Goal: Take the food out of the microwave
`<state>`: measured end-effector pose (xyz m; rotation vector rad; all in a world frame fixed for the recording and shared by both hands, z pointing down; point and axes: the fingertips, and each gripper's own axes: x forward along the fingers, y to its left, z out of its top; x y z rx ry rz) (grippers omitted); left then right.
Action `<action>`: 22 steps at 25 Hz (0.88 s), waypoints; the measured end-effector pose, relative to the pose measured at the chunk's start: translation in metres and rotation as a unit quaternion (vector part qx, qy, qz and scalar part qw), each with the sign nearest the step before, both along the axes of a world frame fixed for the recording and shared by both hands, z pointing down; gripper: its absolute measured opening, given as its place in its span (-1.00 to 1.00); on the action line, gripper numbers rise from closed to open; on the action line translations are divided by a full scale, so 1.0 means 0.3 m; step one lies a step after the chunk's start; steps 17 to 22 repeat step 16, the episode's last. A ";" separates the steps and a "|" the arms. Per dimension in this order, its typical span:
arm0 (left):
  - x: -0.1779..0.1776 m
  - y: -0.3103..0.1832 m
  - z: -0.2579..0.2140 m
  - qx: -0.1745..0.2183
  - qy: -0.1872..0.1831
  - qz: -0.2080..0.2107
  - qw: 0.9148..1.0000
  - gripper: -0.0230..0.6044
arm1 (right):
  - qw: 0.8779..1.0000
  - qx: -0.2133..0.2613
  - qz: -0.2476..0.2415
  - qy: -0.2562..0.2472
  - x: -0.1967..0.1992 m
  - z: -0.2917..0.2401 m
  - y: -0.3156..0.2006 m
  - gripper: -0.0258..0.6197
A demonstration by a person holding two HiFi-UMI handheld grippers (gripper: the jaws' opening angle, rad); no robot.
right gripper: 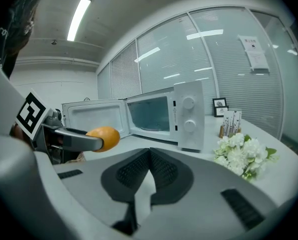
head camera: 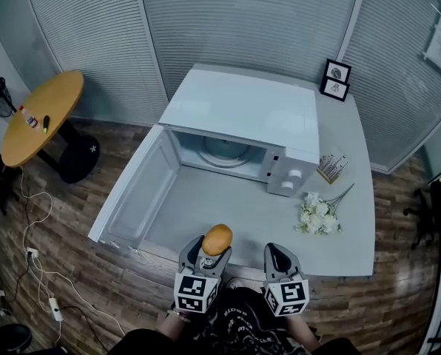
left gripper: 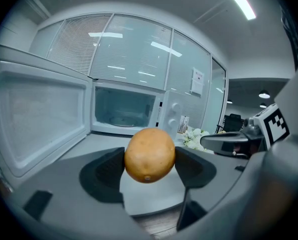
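An orange-brown, egg-shaped piece of food [head camera: 217, 239] [left gripper: 149, 155] is clamped between the pads of my left gripper [head camera: 216, 244] [left gripper: 149, 159], held in the air over the table's front edge. The same food [right gripper: 103, 138] shows at the left in the right gripper view. The white microwave [head camera: 243, 135] [left gripper: 126, 109] [right gripper: 161, 115] stands behind, its door [head camera: 132, 191] swung fully open to the left, and only the glass turntable [head camera: 224, 152] is visible inside. My right gripper [head camera: 278, 254] [right gripper: 149, 160] sits beside the left one, jaws together with nothing between them.
White flowers [head camera: 318, 217] [right gripper: 244, 154] lie on the white table [head camera: 346, 228] right of the microwave. A small holder [head camera: 331, 168] and two framed pictures [head camera: 336, 80] stand further back. A round wooden table [head camera: 39, 117] stands at the left, and cables [head camera: 35, 261] lie on the floor.
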<state>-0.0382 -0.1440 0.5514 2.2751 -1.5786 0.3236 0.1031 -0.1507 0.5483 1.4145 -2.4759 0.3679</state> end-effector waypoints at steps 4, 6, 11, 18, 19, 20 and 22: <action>0.003 0.007 -0.003 0.002 -0.001 -0.002 1.000 0.09 | 1.000 0.001 -0.008 0.000 -0.006 -0.002 0.007 -0.91; 0.003 0.013 -0.004 0.001 -0.001 -0.002 1.000 0.09 | 1.000 0.001 -0.009 -0.001 -0.009 -0.002 0.014 -0.91; 0.007 0.022 0.001 0.001 -0.002 -0.001 1.000 0.09 | 1.000 -0.001 -0.009 -0.003 -0.006 0.002 0.021 -0.91; 0.004 0.036 0.006 -0.002 -0.002 0.000 1.000 0.09 | 1.000 -0.003 -0.006 -0.006 -0.009 0.002 0.031 -0.91; 0.004 0.036 0.006 -0.002 -0.002 0.000 1.000 0.09 | 1.000 -0.003 -0.006 -0.006 -0.009 0.002 0.031 -0.91; 0.004 0.036 0.006 -0.002 -0.002 0.000 1.000 0.09 | 1.000 -0.003 -0.006 -0.006 -0.009 0.002 0.031 -0.91; 0.004 0.036 0.006 -0.002 -0.002 0.000 1.000 0.09 | 1.000 -0.003 -0.006 -0.006 -0.009 0.002 0.031 -0.91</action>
